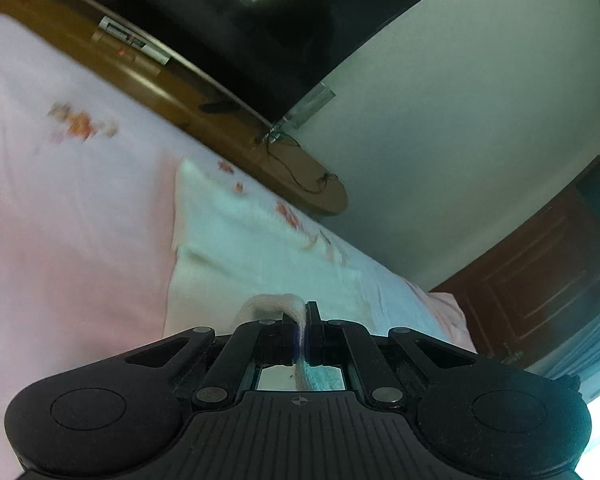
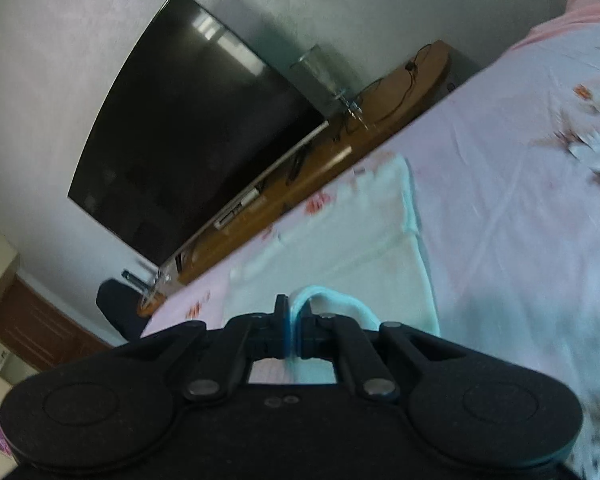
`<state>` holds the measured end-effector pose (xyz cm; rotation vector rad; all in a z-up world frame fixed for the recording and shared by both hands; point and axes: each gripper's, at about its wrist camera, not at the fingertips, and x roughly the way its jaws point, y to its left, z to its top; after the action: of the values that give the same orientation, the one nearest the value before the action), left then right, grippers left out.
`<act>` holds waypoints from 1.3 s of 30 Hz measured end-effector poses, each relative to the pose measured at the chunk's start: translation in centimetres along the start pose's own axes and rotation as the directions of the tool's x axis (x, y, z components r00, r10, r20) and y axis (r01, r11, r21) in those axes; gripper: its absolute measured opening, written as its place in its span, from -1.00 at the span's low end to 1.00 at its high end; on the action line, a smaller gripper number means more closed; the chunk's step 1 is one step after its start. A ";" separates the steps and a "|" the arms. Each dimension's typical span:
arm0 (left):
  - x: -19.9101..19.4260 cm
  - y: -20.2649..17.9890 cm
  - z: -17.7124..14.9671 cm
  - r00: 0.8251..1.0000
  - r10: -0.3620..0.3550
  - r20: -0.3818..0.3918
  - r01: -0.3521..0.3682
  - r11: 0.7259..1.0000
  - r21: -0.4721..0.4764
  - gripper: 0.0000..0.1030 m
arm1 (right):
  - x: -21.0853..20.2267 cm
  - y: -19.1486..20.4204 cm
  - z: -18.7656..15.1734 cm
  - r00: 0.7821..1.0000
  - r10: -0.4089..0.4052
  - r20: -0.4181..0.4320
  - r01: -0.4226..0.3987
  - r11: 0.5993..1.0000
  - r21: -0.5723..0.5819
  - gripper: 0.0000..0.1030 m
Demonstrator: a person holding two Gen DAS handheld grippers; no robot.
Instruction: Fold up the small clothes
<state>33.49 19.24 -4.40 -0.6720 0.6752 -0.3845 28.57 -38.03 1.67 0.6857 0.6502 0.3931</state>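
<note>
Here the left gripper is clenched on a pinch of pale cloth, a loop of fabric bulging up just beside its closed fingers. The right gripper is likewise clamped on a light blue hem of the same garment, with a small fold of cloth arching over to the right of its fingers. The garment is a pale, whitish-blue piece lying mostly flat on the pink flowered bedsheet, stretching away from both grippers toward the far edge of the bed. Its near edge is pinched up at two places; the rest looks to rest on the sheet, though blur makes the creases hard to read.

Beyond the bed stand a wooden TV stand and a dark television; a brown door shows in the left view.

As a judgement, the fold is at an early stage: the garment seems spread out and gripped along the near edge, but no finished crease can be made out, and I cannot tell whether an earlier fold already lies in it. What appears left is to carry the held edge over onto the far part, lay it down evenly, release, and likely fold again to make it compact.
</note>
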 end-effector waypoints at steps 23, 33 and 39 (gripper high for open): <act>20.5 8.9 8.9 0.995 0.104 -0.008 -0.104 0.983 -0.149 -0.93 | 22.8 -12.5 8.4 0.999 0.016 -0.034 -0.010 0.985 0.173 -0.34; 19.7 8.1 11.0 0.982 0.161 0.100 -0.154 0.986 -0.068 0.79 | 22.0 -13.1 9.3 0.999 -0.011 0.037 0.007 0.995 0.098 0.10; 21.2 5.0 11.4 0.965 0.262 0.020 -0.258 0.930 0.263 0.10 | 20.2 -11.2 9.4 0.997 -0.058 0.044 0.063 0.990 -0.123 -0.08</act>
<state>57.13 16.73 -10.60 -0.3203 0.7026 -0.2276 51.05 -39.57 -8.94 0.5533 0.6014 0.3596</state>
